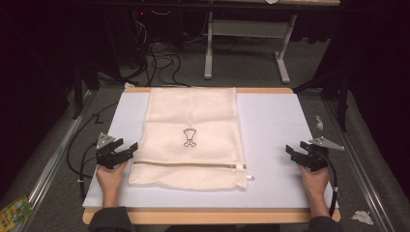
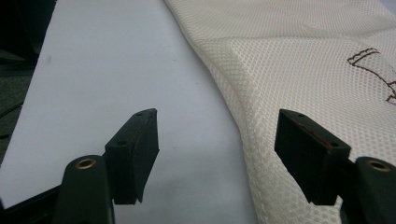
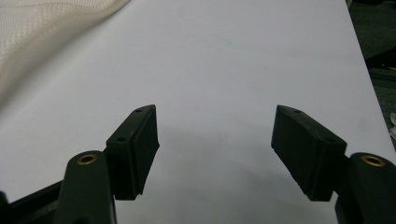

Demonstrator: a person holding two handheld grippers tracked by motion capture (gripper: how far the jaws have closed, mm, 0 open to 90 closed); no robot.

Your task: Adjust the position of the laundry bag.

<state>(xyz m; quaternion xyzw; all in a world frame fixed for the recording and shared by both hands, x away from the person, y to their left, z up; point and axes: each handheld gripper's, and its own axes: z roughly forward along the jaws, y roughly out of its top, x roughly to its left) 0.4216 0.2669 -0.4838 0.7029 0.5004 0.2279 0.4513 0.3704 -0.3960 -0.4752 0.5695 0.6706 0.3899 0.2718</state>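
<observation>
We see a cream mesh zippered laundry bag [image 1: 192, 137] lying flat mid-table [image 1: 275, 125], our left gripper [image 1: 126, 150] just beside its left edge, our right gripper [image 1: 295, 151] well apart to its right.

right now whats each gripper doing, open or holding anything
Left gripper: open, tongs empty, at the left edge of the mesh bag.
Right gripper: open, tongs empty, over the bare white mat.

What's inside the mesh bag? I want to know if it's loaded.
The bag lies flat on the white board, zipper shut. No bulge shows, but its contents are hidden by the mesh.
</observation>
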